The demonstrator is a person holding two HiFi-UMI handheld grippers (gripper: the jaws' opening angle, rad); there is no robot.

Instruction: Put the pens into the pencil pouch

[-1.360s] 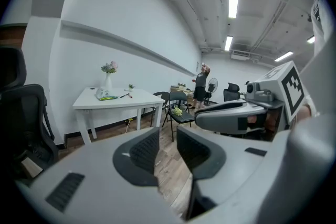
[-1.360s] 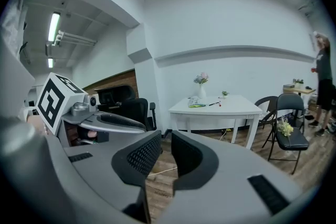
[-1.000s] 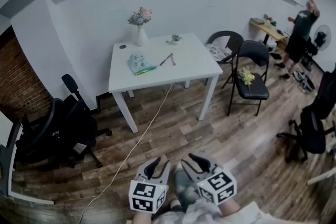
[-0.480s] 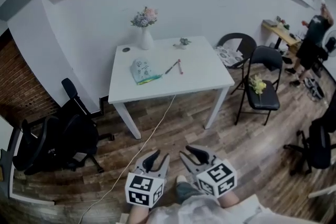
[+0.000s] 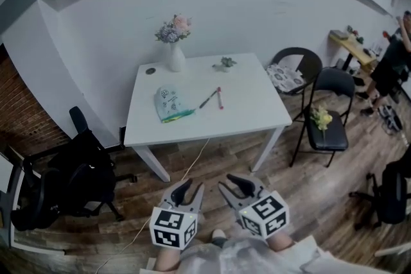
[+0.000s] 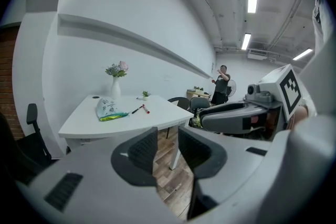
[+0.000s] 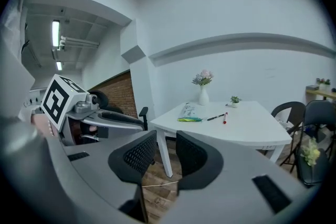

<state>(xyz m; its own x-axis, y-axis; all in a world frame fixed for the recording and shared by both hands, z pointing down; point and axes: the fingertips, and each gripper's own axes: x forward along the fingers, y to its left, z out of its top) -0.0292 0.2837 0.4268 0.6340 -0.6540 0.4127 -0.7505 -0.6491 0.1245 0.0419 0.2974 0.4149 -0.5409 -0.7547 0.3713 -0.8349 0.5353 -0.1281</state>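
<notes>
I hold both tools low in front of me, over the wooden plank floor (image 5: 212, 157). My left hand-held gripper (image 5: 191, 187) has its two black ribbed jaws apart with nothing between them; only floor shows through the gap. My right hand-held gripper (image 5: 229, 183), just beside it, stands the same way, jaws parted and empty. A thin pale cable (image 5: 192, 162) runs across the floor ahead, toward the white rectangular tabletop (image 5: 257, 109). Both grippers are well apart from that tabletop. On its left half lies the pale blue-green printed pencil pouch (image 5: 168, 103), with a yellow-green edge. Just to the pouch's right, not touching it, lie a black pen (image 5: 208, 99) and a red pen (image 5: 220, 99), close together. Behind them, near the back edge, stand a white vase of pink and grey flowers (image 5: 173, 54) and a small green potted plant (image 5: 225, 63). A black office chair (image 5: 80, 167) sits to the left of the tabletop, and two black folding chairs (image 5: 331, 109) to its right.
</notes>
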